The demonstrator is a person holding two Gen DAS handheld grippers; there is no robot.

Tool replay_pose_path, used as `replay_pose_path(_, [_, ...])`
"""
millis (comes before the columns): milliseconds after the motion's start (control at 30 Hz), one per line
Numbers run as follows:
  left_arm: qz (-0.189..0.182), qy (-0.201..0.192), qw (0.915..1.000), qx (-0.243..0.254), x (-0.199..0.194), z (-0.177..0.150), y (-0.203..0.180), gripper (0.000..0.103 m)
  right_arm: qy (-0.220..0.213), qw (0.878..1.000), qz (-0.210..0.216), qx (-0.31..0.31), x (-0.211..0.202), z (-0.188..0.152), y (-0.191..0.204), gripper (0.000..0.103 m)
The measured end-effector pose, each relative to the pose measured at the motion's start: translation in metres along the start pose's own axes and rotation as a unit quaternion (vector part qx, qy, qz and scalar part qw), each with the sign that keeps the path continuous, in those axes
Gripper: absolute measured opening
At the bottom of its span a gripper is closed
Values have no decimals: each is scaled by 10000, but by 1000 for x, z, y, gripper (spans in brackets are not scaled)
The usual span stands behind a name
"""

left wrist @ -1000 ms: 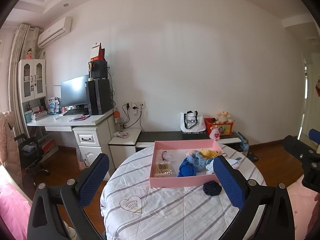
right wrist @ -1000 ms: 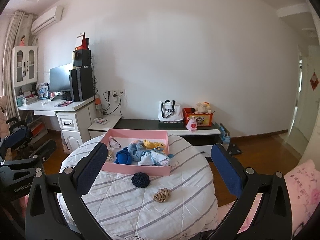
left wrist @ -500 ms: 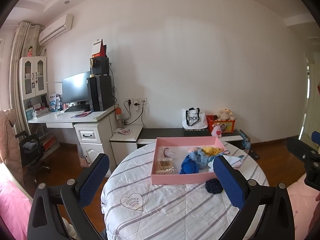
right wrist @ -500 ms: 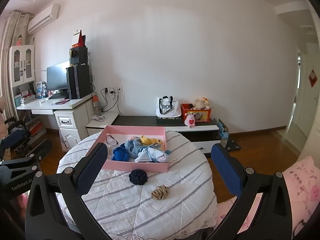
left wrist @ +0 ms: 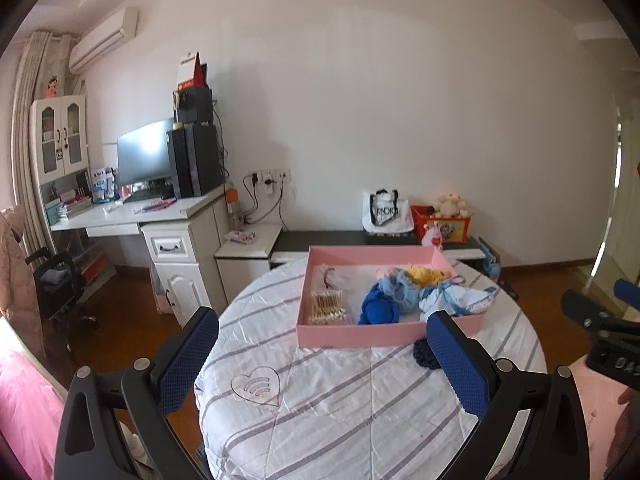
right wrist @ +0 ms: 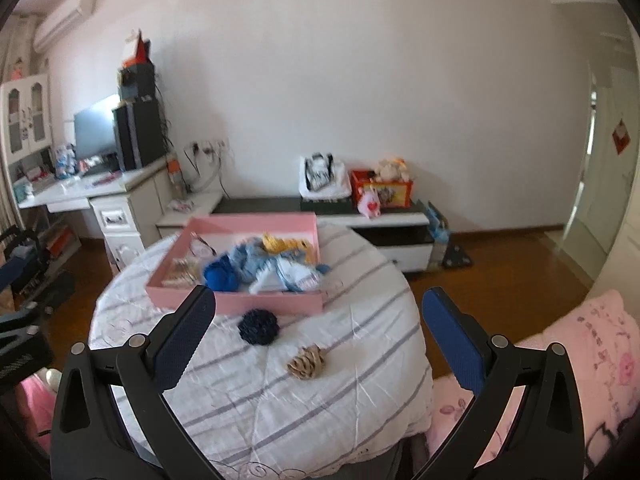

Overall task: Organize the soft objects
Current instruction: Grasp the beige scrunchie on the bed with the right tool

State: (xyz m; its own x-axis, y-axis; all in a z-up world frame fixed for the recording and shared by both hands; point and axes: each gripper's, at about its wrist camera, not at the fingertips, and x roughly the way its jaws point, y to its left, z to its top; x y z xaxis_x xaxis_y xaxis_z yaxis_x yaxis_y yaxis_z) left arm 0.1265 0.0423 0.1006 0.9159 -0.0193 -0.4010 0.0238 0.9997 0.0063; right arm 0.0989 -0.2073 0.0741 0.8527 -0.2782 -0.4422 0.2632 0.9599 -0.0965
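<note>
A pink tray (left wrist: 360, 334) (right wrist: 236, 302) sits on a round table covered by a striped white cloth (left wrist: 340, 408) (right wrist: 280, 392). Inside it lie blue, light-blue and yellow soft items (left wrist: 394, 300) (right wrist: 256, 266) and a beige bundle (left wrist: 326, 306). In front of the tray a dark navy scrunchie (right wrist: 258, 326) (left wrist: 422, 354) rests on the cloth, with a beige scrunchie (right wrist: 306, 366) nearer to me. My left gripper (left wrist: 320, 360) is open above the near left of the table. My right gripper (right wrist: 318, 336) is open, held above the two scrunchies.
A white desk (left wrist: 132, 216) with monitor and speakers stands at the left, a low black-and-white cabinet (left wrist: 360, 240) behind the table. A pink pillow (right wrist: 580, 368) lies at the right. An office chair (left wrist: 56, 288) stands on the wooden floor at the left.
Both grippers have moved closer to the table, so the tray and scrunchies look larger. The right wrist view has tipped down toward the scrunchies. Both stay open.
</note>
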Motion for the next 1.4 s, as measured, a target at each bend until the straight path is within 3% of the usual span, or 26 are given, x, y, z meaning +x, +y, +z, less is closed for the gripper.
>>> replay_pose_path(333, [-43,816,9967,-7,58,-4,2,103,1054,9942,-226,-14,73,-30,-2,103])
replay_pose_path(667, [134,1825,9829,-189,144,-19,11,103,1971,9796,-345,-165,138,-65,7,103])
replay_pose_path(1033, [219,2368,9712,-176,199,-47,14,103,2296,9730,-141,201,171,-86,-4,102])
replay_pose_path(1133, [197,2420,9699,-155,204,-54,13,103,2216,9746,-31,320,170,-87,-9,83])
replay_pose_path(1300, [125,2447,9695,-90,208,-56,6,103,2264,9730,-71,453,178,-89,-16,40])
replay_pose_path(1400, [32,2467,9691,-39,208,-56,-2,103,2227,9731,34,586,177,-86,-23,28])
